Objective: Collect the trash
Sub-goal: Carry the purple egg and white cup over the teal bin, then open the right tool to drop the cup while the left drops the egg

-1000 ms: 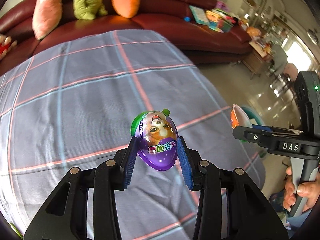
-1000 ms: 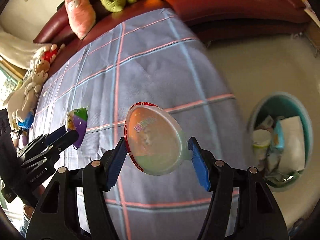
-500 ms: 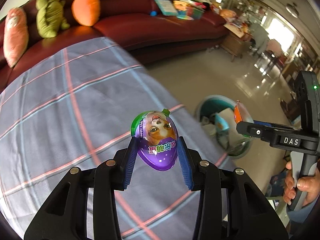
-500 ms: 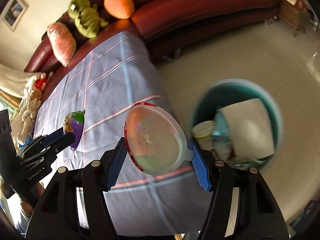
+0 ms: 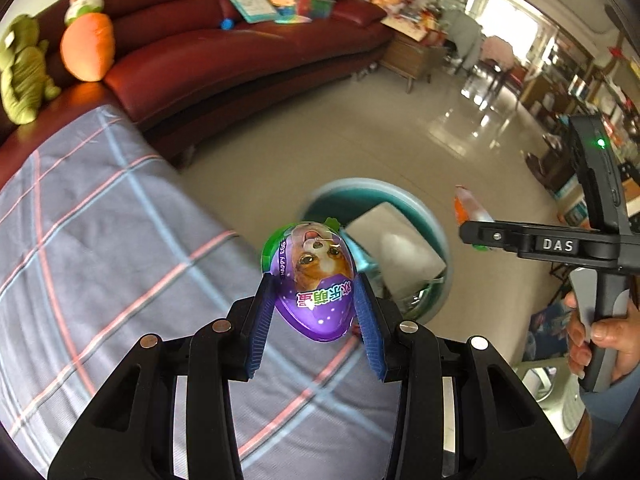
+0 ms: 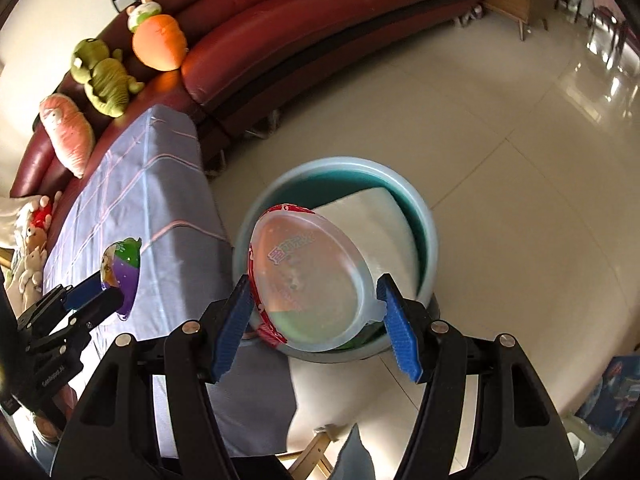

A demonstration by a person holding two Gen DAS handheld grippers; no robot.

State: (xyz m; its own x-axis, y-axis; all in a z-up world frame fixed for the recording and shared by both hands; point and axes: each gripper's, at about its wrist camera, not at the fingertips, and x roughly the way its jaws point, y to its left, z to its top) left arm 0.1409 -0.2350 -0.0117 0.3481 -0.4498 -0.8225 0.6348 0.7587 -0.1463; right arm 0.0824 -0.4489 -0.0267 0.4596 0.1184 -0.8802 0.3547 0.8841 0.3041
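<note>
My left gripper (image 5: 316,300) is shut on a purple and green egg-shaped toy package (image 5: 312,276) with a puppy printed on it, held above the edge of the checked table. My right gripper (image 6: 316,300) is shut on a clear egg-shaped plastic shell (image 6: 308,284) with a red rim. That shell hangs over a teal round bin (image 6: 424,216) on the floor, which holds a white block (image 6: 376,220) and other trash. The same bin (image 5: 432,220) shows just past the purple egg in the left wrist view. The right gripper (image 5: 480,232) appears there at the right with the shell (image 5: 466,208).
The table (image 5: 100,240) with a grey-blue checked cloth ends just left of the bin. A dark red sofa (image 6: 320,28) with plush toys (image 6: 158,42) and books curves behind. Shiny tiled floor (image 6: 520,140) spreads to the right. A person's hand (image 5: 600,336) grips the right tool's handle.
Both grippers have swept sideways off the table toward the bin, each keeping its egg-shaped item. The bin now lies right under the clear shell, and the views have rolled.
</note>
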